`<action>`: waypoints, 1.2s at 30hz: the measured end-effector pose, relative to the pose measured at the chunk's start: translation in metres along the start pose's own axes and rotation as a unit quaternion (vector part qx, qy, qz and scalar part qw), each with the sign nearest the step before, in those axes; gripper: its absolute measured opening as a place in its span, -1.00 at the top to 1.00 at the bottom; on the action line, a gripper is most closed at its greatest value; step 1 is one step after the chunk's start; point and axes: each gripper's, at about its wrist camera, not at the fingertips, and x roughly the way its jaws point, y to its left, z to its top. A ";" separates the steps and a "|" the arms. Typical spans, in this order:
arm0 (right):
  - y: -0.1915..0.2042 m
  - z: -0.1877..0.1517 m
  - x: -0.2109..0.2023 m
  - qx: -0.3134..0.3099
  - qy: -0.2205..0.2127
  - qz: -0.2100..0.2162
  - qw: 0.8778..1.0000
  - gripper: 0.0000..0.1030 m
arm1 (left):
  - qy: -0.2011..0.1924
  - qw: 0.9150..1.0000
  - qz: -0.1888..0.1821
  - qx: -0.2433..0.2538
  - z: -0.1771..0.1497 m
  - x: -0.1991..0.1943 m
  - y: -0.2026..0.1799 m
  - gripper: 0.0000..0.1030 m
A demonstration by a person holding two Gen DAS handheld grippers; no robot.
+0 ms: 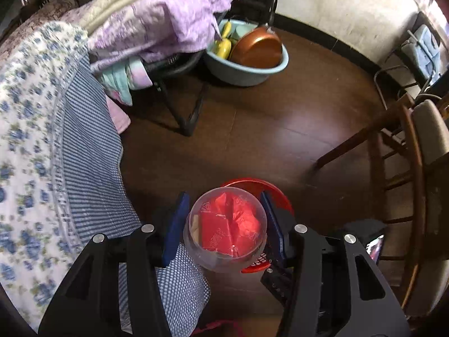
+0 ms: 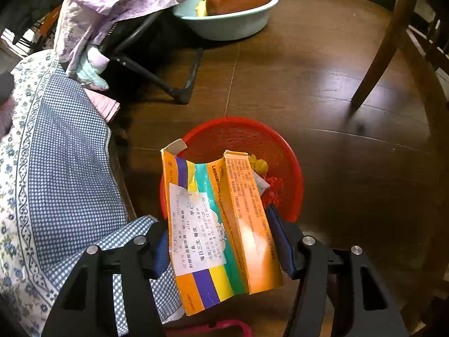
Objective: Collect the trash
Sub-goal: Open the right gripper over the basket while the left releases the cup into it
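My left gripper (image 1: 223,221) is shut on a clear plastic cup (image 1: 226,229) stuffed with red wrappers. It hangs above a red mesh basket (image 1: 276,196) on the brown floor. In the right wrist view my right gripper (image 2: 221,241) is shut on a flattened orange carton (image 2: 216,224) with purple, yellow and green stripes and a white label. The carton hangs over the near rim of the red basket (image 2: 252,137), which holds yellow and red scraps (image 2: 262,168). Blue pads (image 1: 176,224) press on the cup from both sides.
A blue-and-white patterned bedcover (image 1: 50,146) hangs at the left. A folding rack draped with purple cloth (image 1: 157,28) stands behind. A light blue basin (image 1: 247,64) holds a copper pan. A wooden chair (image 1: 412,146) is at the right.
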 end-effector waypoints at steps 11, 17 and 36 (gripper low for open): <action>-0.017 0.006 0.023 -0.005 0.003 -0.003 1.000 -0.52 | 0.027 0.999 0.007 0.019 -0.002 0.046 -0.009 -0.01; -0.029 -0.012 0.016 -0.001 0.024 -0.015 1.000 -0.52 | 0.040 0.998 0.008 0.041 -0.007 0.064 -0.018 -0.01; -0.065 -0.068 -0.015 0.032 0.059 -0.040 0.997 -0.52 | 0.111 0.988 -0.016 0.102 -0.036 0.110 -0.050 -0.07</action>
